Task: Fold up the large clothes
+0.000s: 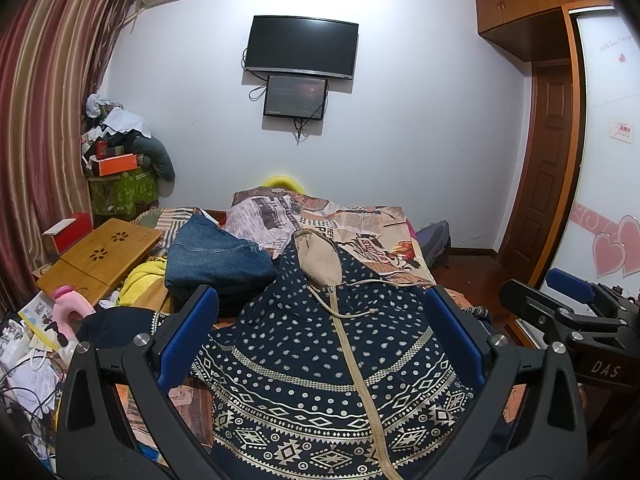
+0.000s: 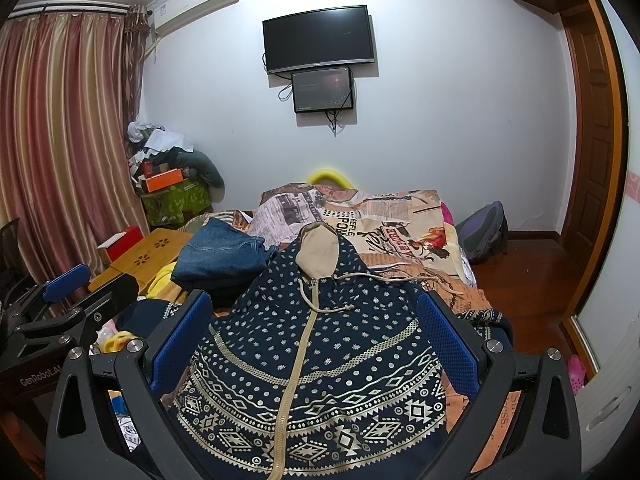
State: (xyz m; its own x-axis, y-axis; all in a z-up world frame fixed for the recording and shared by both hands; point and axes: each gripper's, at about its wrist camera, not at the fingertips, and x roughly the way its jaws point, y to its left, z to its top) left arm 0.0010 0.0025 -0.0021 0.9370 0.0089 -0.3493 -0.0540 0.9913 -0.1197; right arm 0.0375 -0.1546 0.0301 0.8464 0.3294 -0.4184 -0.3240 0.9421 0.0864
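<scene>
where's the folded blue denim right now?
In both wrist views the folded blue denim garment lies on the bed, left of the navy patterned zip hoodie and right of the bamboo lap desk, beyond the left gripper.

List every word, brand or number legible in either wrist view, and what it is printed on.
"DAS": on the black body of the right gripper, seen from the left wrist.
"GenRobot.AI": on the black body of the left gripper, last letters cut off.
"REFLE", "POW": upside down on the newspaper-print bedspread; its fine print is unreadable.
Pink wardrobe card, air-conditioner sticker, pale script on the wardrobe door: too blurred.
</scene>
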